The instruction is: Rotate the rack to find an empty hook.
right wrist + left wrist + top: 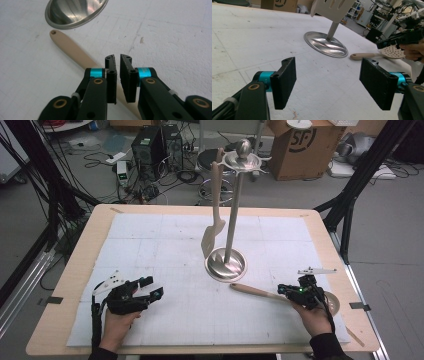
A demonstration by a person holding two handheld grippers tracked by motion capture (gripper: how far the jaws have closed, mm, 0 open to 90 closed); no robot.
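A beige skimmer spoon (255,291) lies flat on the white mat, handle toward the steel stand (232,205), perforated head (392,51) to the right. My right gripper (284,290) hovers over the handle (72,50). Its jaws are almost together with a thin gap, and the handle passes beneath them, not between them. A beige slotted spatula (214,220) hangs from the stand's top ring, above the round base (226,265). My left gripper (151,287) rests at the front left, open and holding nothing.
The white gridded mat (150,245) covers a wooden table (65,285). Beyond the table's far edge are a cardboard box (305,150), computer cases (150,147) and cables on the floor. Black frame legs (350,195) stand beside the table.
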